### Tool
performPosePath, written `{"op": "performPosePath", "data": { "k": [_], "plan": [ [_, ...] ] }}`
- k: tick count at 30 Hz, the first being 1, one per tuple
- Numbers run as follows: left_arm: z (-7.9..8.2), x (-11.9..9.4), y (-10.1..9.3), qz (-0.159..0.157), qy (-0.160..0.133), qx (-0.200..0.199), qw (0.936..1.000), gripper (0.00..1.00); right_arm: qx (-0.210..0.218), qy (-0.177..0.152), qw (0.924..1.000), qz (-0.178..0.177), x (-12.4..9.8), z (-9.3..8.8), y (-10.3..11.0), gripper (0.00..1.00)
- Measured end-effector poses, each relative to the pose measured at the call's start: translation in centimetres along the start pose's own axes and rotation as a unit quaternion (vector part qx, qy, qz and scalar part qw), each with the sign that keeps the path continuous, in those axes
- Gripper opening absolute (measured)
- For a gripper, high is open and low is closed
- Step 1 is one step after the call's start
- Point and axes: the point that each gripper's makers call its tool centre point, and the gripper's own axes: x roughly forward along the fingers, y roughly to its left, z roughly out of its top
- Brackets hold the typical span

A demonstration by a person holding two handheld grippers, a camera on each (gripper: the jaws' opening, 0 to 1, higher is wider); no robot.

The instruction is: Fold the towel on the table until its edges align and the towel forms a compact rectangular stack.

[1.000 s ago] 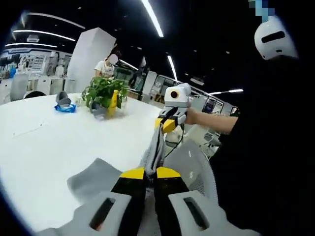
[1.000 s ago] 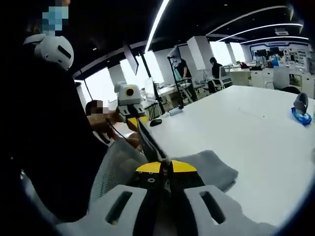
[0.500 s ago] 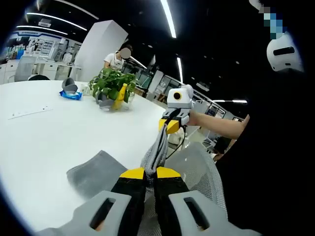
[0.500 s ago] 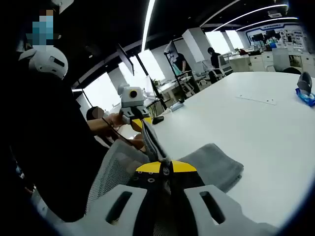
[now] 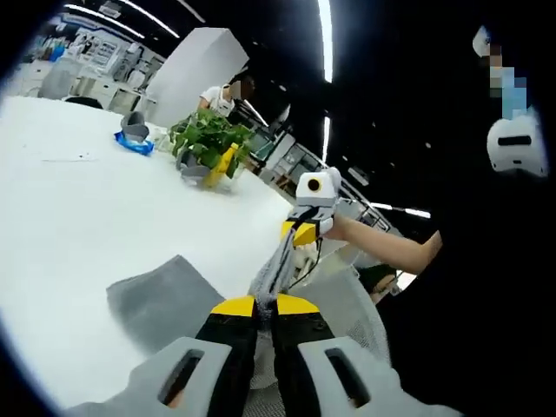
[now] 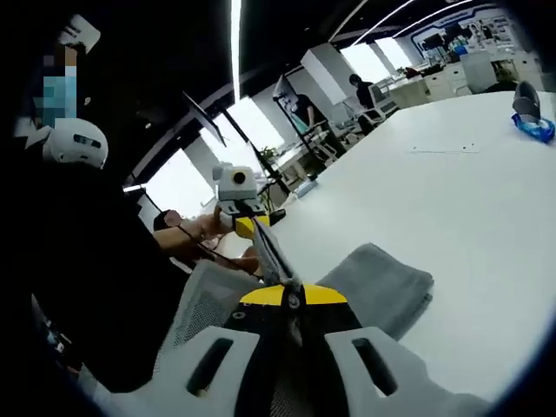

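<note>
A grey towel (image 5: pixel 161 300) lies partly on the white table (image 5: pixel 78 217), with one edge lifted and stretched taut between both grippers. My left gripper (image 5: pixel 265 304) is shut on one corner of that edge. The right gripper (image 5: pixel 300 233) appears beyond it, holding the other end of the stretched strip (image 5: pixel 276 269). In the right gripper view my right gripper (image 6: pixel 293 295) is shut on the towel (image 6: pixel 382 287), and the left gripper (image 6: pixel 245 228) grips the far end of the taut edge (image 6: pixel 271 254). The rest of the cloth rests in a folded layer on the table (image 6: pixel 469 208).
A potted plant (image 5: pixel 208 148) with a yellow bottle and a blue-and-grey object (image 5: pixel 135 135) stand farther along the table. A mesh chair back (image 6: pixel 213 300) sits just off the table's edge. The person in black holds the grippers; other people stand in the office behind.
Both views have tilted and shifted as the hands moved. The towel edge stays stretched between the shut grippers, and the cloth on the table lies much as before.
</note>
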Motion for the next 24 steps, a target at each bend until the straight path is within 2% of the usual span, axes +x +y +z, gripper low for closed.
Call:
{"op": "performPosePath", "data": {
  "k": [7, 11, 17, 19, 22, 24],
  "plan": [
    [0.3, 0.6, 1.8, 0.013, 0.003, -0.004, 0.9999, 0.05, 0.041, -0.011, 0.9991, 0.01, 0.4, 0.3, -2.0, 0.02],
    [0.2, 1.1, 3.4, 0.022, 0.0, -0.018, 0.9996, 0.05, 0.06, -0.005, 0.9982, 0.003, 0.7, 0.2, -3.5, 0.02],
    [0.2, 1.2, 6.1, 0.052, -0.003, -0.043, 0.9977, 0.05, 0.084, 0.006, 0.9965, -0.001, 1.7, 0.2, -5.2, 0.02],
    [0.1, 1.2, 7.0, 0.066, -0.003, -0.048, 0.9967, 0.05, 0.093, 0.006, 0.9957, -0.006, 2.0, 0.1, -6.3, 0.02],
    [0.0, 1.4, 9.1, 0.102, -0.009, -0.062, 0.9927, 0.06, 0.109, -0.001, 0.9938, -0.023, 2.3, 0.0, -7.9, 0.02],
    [-0.1, 1.7, 9.8, 0.106, -0.014, -0.074, 0.9916, 0.06, 0.111, -0.003, 0.9926, -0.05, 2.5, -0.3, -9.2, 0.02]
  ]
}}
